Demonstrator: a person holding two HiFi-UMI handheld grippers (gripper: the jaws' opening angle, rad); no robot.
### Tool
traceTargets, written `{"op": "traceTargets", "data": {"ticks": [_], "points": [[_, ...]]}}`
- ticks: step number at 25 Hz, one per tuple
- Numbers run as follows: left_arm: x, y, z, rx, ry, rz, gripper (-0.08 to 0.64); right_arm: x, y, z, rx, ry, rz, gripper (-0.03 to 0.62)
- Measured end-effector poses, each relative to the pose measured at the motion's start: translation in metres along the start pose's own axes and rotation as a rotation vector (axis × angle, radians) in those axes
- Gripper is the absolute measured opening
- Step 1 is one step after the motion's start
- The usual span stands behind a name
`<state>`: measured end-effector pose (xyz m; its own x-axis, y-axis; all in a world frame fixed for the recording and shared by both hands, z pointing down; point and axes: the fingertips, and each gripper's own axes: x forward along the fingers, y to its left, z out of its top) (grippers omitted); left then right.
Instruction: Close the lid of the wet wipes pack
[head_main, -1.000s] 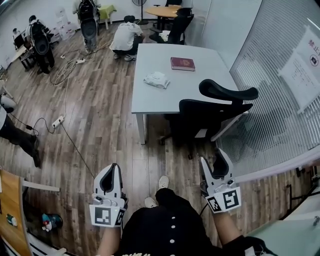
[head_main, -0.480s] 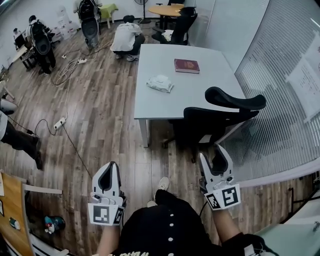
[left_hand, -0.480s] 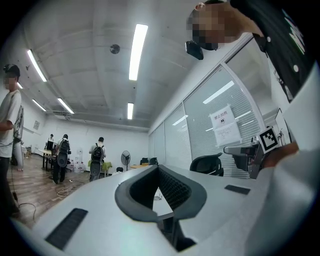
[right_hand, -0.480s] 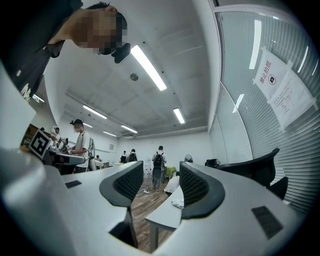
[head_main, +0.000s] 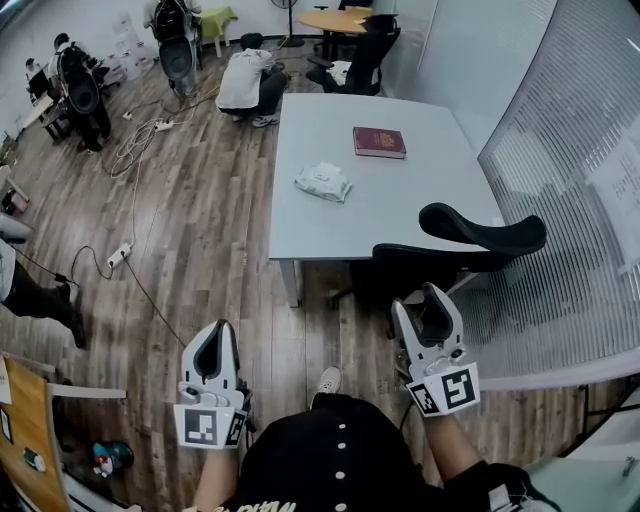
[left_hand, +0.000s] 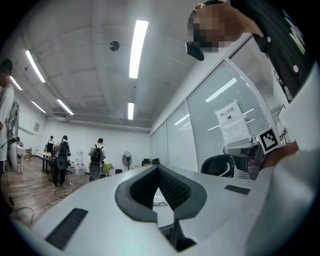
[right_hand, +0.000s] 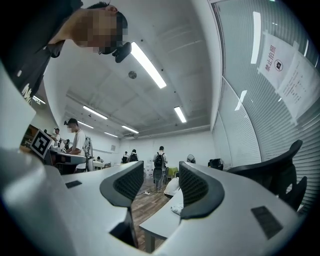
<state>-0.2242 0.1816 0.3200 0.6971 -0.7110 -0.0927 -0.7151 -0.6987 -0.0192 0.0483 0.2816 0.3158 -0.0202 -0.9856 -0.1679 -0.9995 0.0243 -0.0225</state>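
The white wet wipes pack lies on the grey table, near its left edge; from here I cannot tell how its lid stands. Both grippers hang low by my body, well short of the table. My left gripper is shut with nothing in it, its pads meeting at the tips. My right gripper is open and holds nothing. Past the right gripper's pads, the pack shows small on the table edge. It is a white speck behind the left gripper.
A dark red book lies farther back on the table. A black office chair stands at the table's near right corner. Glass wall with blinds on the right. A person crouches at the far end; cables and a power strip lie left.
The table, the chair and the pack have slid lower in the head view, so I have come nearer to them. Both grippers keep their places and jaw states.
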Motion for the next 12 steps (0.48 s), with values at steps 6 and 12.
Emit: {"op": "traceTargets", "data": {"ticks": [6,12], "points": [[0.038,0.007,-0.002,0.004,-0.008,0.016,0.003,0.037,-0.022,-0.004,0.003,-0.006,0.023,0.218],[0.066,0.006,-0.002,-0.02,-0.01,0.039,0.003,0.064,-0.037,-0.006,0.018,-0.009,0.065,0.215]]}}
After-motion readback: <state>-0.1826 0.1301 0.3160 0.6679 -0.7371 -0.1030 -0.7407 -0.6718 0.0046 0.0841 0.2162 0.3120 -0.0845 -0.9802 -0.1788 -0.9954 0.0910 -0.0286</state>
